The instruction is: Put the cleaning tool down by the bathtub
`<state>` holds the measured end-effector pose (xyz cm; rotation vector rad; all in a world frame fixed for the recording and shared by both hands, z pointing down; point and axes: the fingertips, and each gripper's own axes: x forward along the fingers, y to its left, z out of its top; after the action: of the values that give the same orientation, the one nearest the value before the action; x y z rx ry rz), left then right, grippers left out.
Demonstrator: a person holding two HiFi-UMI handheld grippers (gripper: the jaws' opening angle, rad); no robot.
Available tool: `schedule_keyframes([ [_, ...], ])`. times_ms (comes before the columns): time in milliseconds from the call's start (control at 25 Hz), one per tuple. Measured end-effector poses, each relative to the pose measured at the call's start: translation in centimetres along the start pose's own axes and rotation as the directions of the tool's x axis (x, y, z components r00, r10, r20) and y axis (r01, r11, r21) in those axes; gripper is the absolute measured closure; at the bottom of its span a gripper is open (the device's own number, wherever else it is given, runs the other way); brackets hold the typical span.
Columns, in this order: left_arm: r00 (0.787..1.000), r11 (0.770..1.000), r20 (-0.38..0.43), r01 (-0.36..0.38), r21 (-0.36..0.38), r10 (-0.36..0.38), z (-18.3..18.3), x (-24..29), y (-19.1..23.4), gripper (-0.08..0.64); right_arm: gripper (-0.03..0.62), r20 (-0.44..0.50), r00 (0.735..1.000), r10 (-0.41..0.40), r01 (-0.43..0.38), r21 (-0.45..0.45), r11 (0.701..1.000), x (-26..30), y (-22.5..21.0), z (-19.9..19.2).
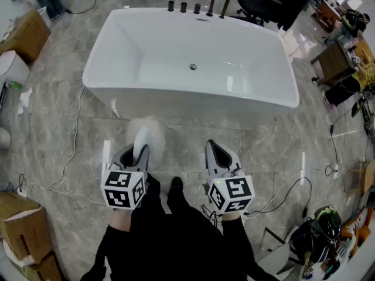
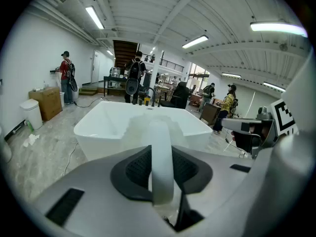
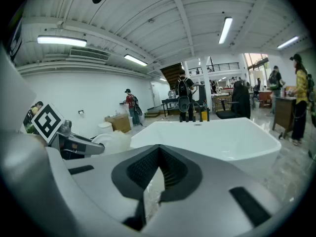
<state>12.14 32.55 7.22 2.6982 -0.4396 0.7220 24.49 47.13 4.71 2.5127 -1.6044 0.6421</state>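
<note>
The white bathtub [image 1: 234, 92] stands on the grey marble floor just ahead of me. My left gripper [image 1: 136, 152] is shut on the cleaning tool's white handle [image 2: 162, 167]. The tool's fluffy white head [image 1: 147, 130] sticks out past the jaws, above the floor and close to the tub's near wall. In the left gripper view the head [image 2: 140, 127] shows pale and blurred in front of the tub [image 2: 108, 127]. My right gripper [image 1: 215, 151] hangs level with the left one, shut with nothing in it. From the right gripper view [image 3: 158, 167] the tool's head [image 3: 116, 139] shows at the left.
Black taps [image 1: 196, 7] line the tub's far rim. Cables [image 1: 73, 145] trail over the floor on both sides. Cardboard boxes [image 1: 23, 37] and a white bin [image 1: 12, 68] stand at the left, a chair [image 1: 258, 4] and desks [image 1: 337, 60] at the back right. People stand at the back [image 2: 134, 75].
</note>
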Motion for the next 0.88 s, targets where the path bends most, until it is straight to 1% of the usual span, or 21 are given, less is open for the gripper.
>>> schedule_keyframes([
  [280,1.000,1.000,0.011,-0.007,0.002,0.007,0.2,-0.5,-0.4,0.465,0.592,0.003,1.000,0.006,-0.006,-0.006,1.000,-0.6,0.0,0.0],
  [440,1.000,1.000,0.019,-0.021,-0.008,0.021,0.3,-0.8,-0.1,0.465,0.592,-0.006,1.000,0.010,-0.010,-0.011,1.000,-0.4,0.0,0.0],
  [560,0.999,0.999,0.022,-0.035,-0.020,0.036,0.0,-1.0,0.3,0.465,0.592,-0.018,0.999,0.028,-0.028,-0.015,0.999,0.1,0.3,-0.3],
  [720,0.997,0.997,0.031,-0.067,-0.049,0.069,-0.3,-1.7,1.8,0.465,0.592,-0.036,0.997,0.070,-0.071,-0.029,0.997,1.3,1.6,-0.3],
  [880,0.993,0.990,0.030,-0.115,-0.085,0.118,-0.6,-2.8,4.8,0.465,0.592,-0.049,0.992,0.114,-0.116,-0.036,0.993,3.4,3.8,0.2],
])
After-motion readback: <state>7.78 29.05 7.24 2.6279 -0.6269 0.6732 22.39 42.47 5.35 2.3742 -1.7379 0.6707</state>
